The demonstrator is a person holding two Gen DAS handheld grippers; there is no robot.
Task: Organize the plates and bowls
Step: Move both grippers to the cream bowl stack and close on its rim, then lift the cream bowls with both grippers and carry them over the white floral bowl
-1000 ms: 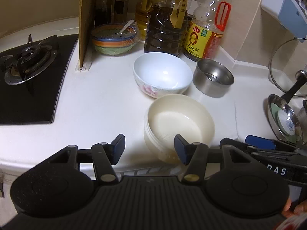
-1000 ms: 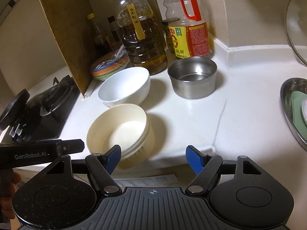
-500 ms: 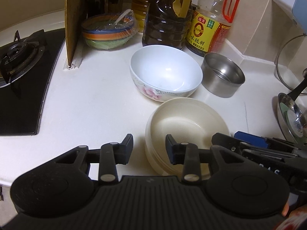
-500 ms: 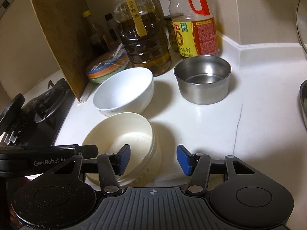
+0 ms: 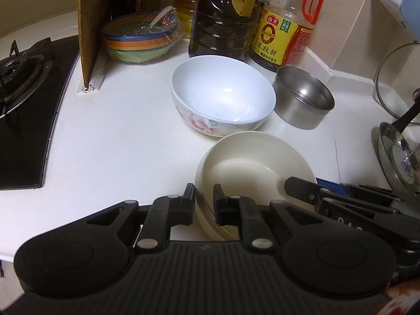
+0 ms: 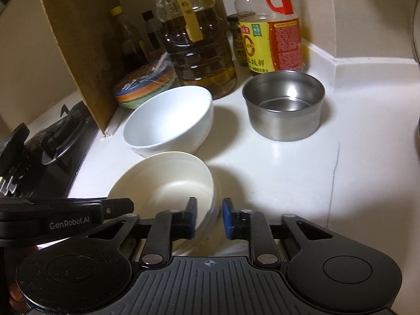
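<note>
Two nested cream bowls (image 5: 249, 168) (image 6: 168, 181) sit near the counter's front edge. My left gripper (image 5: 204, 197) straddles their left rim, one finger inside and one outside. Its jaws are closing and the pads press the wall. My right gripper (image 6: 209, 210) straddles the right rim the same way, its jaws closing on the wall. Just behind stand a white floral bowl (image 5: 223, 92) (image 6: 168, 113) and a steel bowl (image 5: 304, 99) (image 6: 283, 105). Each view shows the other gripper's body beside the cream bowls.
A film-wrapped striped bowl (image 5: 139, 39) with a spoon, an oil bottle (image 5: 223, 26) and a soy sauce bottle (image 5: 283, 34) line the back wall. A cardboard sheet (image 5: 92, 26) screens the gas stove (image 5: 21, 78) on the left. A small pan (image 5: 399, 157) and glass lid (image 5: 393, 78) stand at right.
Both grippers moved forward and down to the cream bowls. Their jaws narrowed from wide apart to closed around opposite sides of the rim.
</note>
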